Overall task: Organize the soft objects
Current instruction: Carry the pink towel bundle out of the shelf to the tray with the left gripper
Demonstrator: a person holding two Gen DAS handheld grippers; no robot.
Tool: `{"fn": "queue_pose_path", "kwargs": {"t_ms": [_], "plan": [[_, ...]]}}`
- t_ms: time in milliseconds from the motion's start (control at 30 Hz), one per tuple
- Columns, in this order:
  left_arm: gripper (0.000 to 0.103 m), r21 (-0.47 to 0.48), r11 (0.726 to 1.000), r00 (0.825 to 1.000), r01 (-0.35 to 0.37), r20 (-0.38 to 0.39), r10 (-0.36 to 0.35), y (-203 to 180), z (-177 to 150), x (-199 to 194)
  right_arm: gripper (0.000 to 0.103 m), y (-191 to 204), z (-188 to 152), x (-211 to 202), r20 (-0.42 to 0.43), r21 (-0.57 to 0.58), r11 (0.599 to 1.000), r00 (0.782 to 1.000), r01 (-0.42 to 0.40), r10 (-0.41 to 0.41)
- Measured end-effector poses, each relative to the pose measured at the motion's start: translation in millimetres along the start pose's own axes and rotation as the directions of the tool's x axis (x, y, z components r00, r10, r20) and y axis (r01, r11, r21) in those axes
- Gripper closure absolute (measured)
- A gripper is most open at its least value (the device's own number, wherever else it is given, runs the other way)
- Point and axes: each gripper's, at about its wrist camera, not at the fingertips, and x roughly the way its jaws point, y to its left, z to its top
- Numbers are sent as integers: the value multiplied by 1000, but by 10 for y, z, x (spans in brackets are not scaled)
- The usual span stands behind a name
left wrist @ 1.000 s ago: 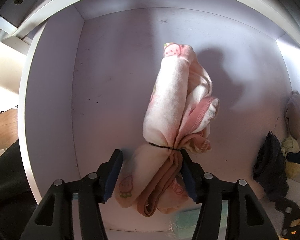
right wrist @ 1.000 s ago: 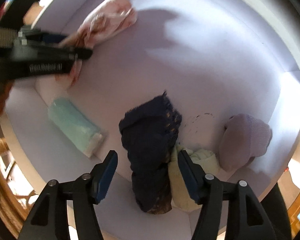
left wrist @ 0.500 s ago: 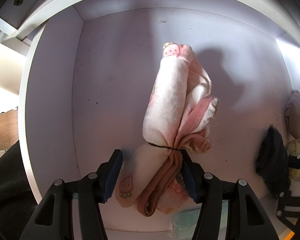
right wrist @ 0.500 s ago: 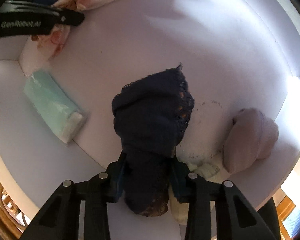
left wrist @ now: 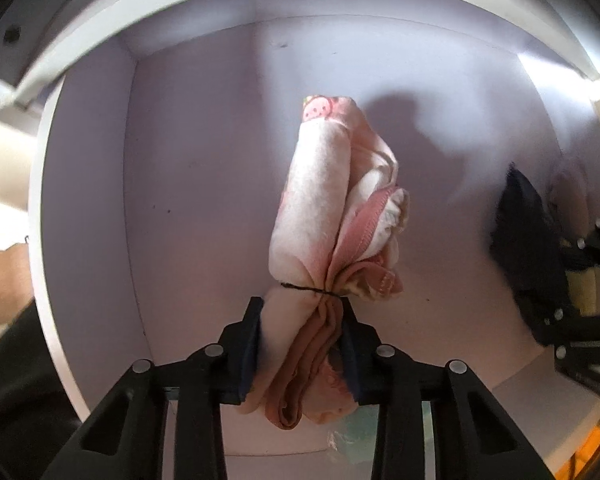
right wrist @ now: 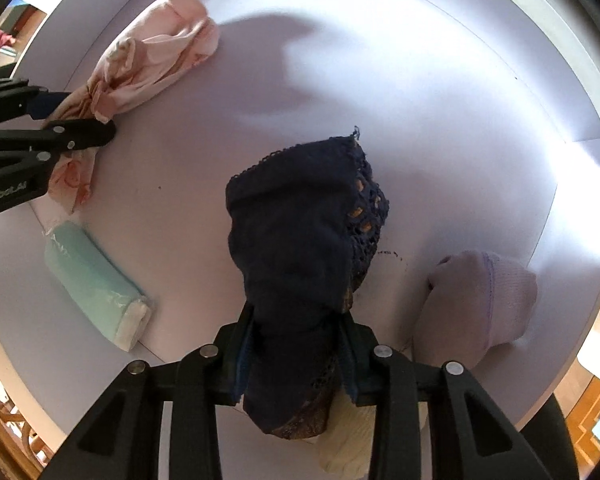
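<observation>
**Both grippers clamped on rolled cloth inside white compartment**

Seen from the left wrist: left gripper (left wrist: 302,346) pointed down, jaws closing, pads already pressed on the lower end of the pink bundle (left wrist: 332,216). Bundle cinched by a thin black thread just above the pads, upper end printed with a small pink face. Rest of the roll lay stretched along the floor of the white compartment (left wrist: 204,168), away from the side walls.

Seen from the right wrist: right gripper (right wrist: 296,360) likewise pinched, jaws drawn in on the lower part of the navy lace garment (right wrist: 300,240), its scalloped edge and mesh side turned away from the camera. Just beneath and to the right, peeking past the finger, a cream cloth (right wrist: 348,448). Beside that, touching the compartment's near edge, a lilac knitted piece (right wrist: 484,308). To the left, well apart from the navy piece, a mint-green wrapped pack (right wrist: 96,284) lying flat.
</observation>
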Motion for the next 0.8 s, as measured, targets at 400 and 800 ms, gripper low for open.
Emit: {"fn": "queue_pose_path", "kwargs": {"t_ms": [400,800], "plan": [[68,154,986,993,-69,105,53,-300,-50,-424,67,-69,188,-97,-10,12,1000,1000,-21,21],[68,274,956,981,-102,185,52,-374,-220,-841,67,-117,208,-150,-12,4,1000,1000,-15,15]]}}
